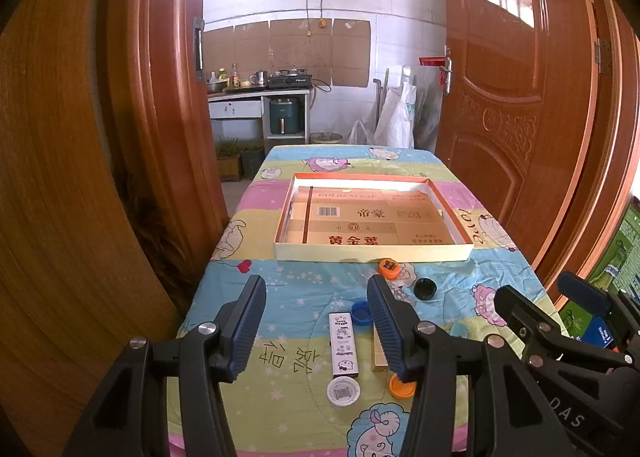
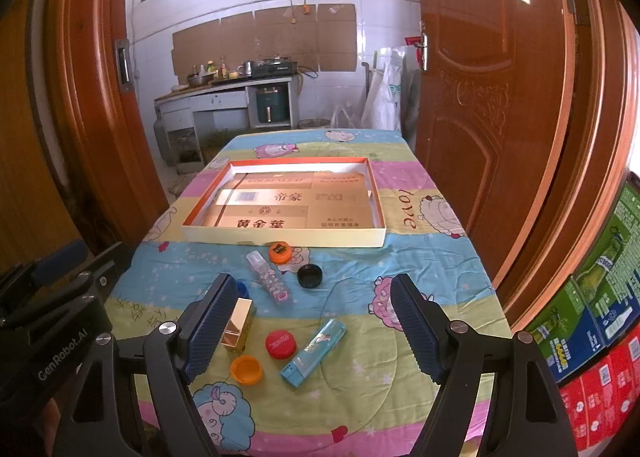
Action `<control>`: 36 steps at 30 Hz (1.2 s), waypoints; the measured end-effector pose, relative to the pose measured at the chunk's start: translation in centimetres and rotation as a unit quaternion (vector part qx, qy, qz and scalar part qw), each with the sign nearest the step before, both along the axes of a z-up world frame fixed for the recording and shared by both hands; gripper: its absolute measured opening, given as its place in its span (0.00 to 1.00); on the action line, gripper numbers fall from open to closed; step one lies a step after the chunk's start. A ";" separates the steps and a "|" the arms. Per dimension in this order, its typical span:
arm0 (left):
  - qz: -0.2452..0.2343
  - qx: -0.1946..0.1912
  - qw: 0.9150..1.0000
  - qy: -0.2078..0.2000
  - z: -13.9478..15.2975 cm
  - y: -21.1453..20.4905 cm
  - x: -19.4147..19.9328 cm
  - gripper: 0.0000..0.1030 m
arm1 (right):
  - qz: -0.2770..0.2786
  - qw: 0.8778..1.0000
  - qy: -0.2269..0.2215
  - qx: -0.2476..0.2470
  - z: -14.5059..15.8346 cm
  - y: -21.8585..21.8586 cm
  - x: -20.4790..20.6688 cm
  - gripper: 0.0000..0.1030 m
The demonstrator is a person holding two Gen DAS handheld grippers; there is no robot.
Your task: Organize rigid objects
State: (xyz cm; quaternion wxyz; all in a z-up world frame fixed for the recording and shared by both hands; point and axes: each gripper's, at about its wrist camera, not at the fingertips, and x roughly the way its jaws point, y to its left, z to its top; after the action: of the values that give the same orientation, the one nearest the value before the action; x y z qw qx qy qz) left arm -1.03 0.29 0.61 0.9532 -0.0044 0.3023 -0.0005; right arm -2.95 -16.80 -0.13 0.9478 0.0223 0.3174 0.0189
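Both grippers, left (image 1: pixel 316 321) and right (image 2: pixel 316 321), spread, empty. Blue lighter (image 2: pixel 313 351) near right: probably light, stiff, slick. Pinch its long flat sides.

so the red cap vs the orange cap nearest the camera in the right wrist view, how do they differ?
The red cap lies closed side up, with white lettering on top; the orange cap lies open side up, showing its hollow inside. The red cap sits right beside the blue lighter; the orange cap sits just in front of the gold box. Both are round bottle caps lying loose on the tablecloth, outside the tray.
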 end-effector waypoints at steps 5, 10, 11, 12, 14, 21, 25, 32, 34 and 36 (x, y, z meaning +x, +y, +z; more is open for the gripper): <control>0.000 0.001 1.000 0.000 0.0 0.0 0.0 0.52 | 0.000 1.000 0.000 -0.001 0.0 0.0 0.0 0.78; 0.000 0.000 1.000 0.001 -0.1 0.0 -0.1 0.52 | 0.000 1.000 0.000 0.000 0.0 0.0 0.0 0.78; 0.000 0.000 1.000 0.001 -0.1 0.0 -0.1 0.52 | 0.000 1.000 0.000 0.000 0.0 0.1 0.0 0.78; 0.000 0.000 1.000 0.001 -0.1 0.0 -0.1 0.52 | 0.001 1.000 0.000 -0.001 0.0 0.1 0.0 0.78; 0.000 0.000 1.000 0.001 -0.1 0.0 -0.2 0.52 | 0.000 1.000 0.000 -0.001 0.0 0.1 0.0 0.78; -0.001 0.000 1.000 0.003 -0.3 0.1 -0.4 0.52 | -0.001 1.000 0.000 -0.001 -0.1 0.1 0.0 0.78; -0.002 0.002 1.000 0.004 -0.6 0.0 -0.3 0.52 | -0.001 1.000 0.002 0.000 -0.2 0.1 0.0 0.78; -0.003 0.004 1.000 0.012 -1.0 0.0 0.0 0.52 | -0.004 1.000 0.007 0.003 -0.7 -0.5 0.2 0.78; -0.003 0.005 1.000 0.015 -1.2 0.1 0.3 0.52 | -0.006 1.000 0.009 0.003 -0.9 -0.6 0.4 0.78; -0.002 0.003 1.000 0.020 -1.5 0.3 0.6 0.52 | -0.008 1.000 0.012 0.004 -1.1 -0.8 0.7 0.78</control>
State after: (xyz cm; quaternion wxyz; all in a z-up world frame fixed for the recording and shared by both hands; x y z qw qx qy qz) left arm -0.44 0.57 -0.89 0.9469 -0.0012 0.3214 -0.0011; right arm -2.28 -17.61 -1.26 0.9438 0.0293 0.3289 0.0124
